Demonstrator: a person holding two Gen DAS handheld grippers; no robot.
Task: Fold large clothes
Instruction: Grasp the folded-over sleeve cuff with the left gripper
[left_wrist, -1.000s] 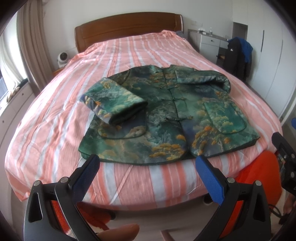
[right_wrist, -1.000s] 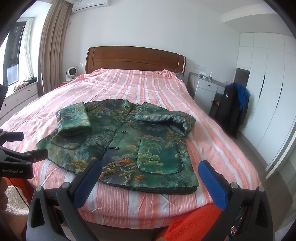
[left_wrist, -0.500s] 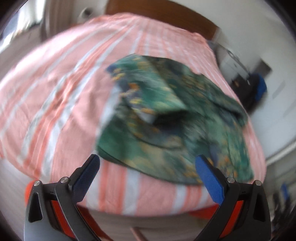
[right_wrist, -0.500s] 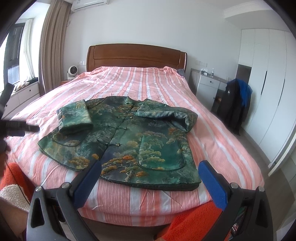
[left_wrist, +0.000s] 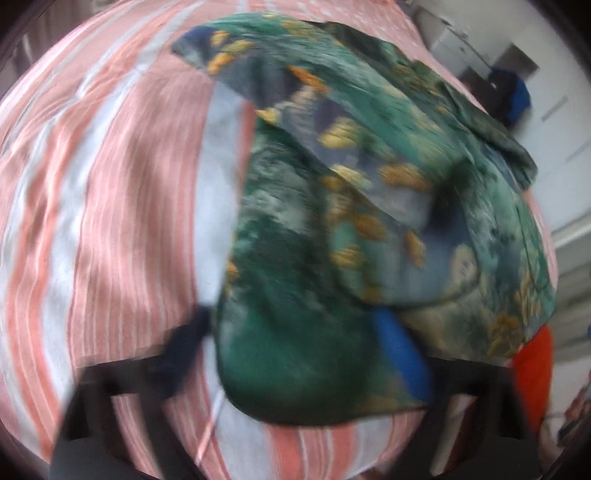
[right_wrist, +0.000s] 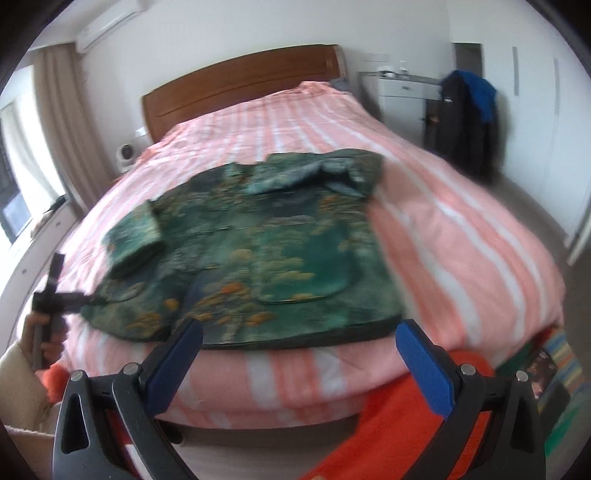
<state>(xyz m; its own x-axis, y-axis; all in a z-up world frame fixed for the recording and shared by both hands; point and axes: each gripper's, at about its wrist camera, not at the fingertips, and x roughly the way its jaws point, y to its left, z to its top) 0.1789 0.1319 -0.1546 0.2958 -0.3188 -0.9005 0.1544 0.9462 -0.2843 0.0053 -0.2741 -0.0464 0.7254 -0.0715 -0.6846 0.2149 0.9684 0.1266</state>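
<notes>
A green padded jacket (right_wrist: 258, 243) with orange and blue print lies face up on the pink striped bed (right_wrist: 461, 236), both sleeves folded in. In the blurred left wrist view, my left gripper (left_wrist: 291, 350) is low over the jacket's (left_wrist: 295, 314) near left hem corner. Its jaws are closing with that corner between them; the blue finger (left_wrist: 402, 354) lies on the cloth, and I see no firm pinch. The right wrist view shows the left gripper (right_wrist: 85, 301), in a person's hand, at that same corner. My right gripper (right_wrist: 299, 347) is open and empty, just short of the near hem.
A wooden headboard (right_wrist: 240, 85) stands at the far end. A white cabinet (right_wrist: 402, 96) and hanging black and blue clothes (right_wrist: 465, 122) are at the right. Orange fabric (right_wrist: 399, 424) lies below the bed's near edge. Curtains (right_wrist: 62, 122) and a window are on the left.
The left gripper has dropped down and in toward the jacket's near left corner, and its jaws have narrowed around the hem. The right gripper has come a little closer and rolled.
</notes>
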